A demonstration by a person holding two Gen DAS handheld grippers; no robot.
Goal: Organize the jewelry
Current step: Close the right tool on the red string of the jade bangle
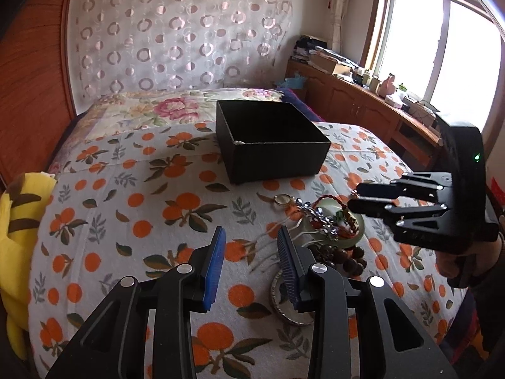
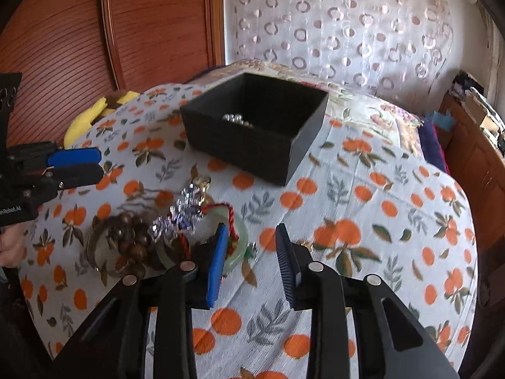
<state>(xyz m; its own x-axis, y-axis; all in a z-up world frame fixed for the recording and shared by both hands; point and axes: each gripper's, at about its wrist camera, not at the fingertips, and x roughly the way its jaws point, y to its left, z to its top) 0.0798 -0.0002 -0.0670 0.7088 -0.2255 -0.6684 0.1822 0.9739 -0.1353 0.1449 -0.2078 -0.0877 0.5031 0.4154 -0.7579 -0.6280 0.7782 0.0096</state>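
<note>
Both grippers, left gripper [image 1: 251, 262] & right gripper [image 2: 251, 260], are hanging open w/ nothing held; jewelry pile [image 2: 157, 233] is lying tangled near black box [image 2: 252, 132], so grabbing one piece is risking dragging others

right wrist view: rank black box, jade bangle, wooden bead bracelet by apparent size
1. black box, clearly largest.
2-3. jade bangle and wooden bead bracelet: similar; bangle partly hidden behind tongs, picture blurred, so unranked.
</note>
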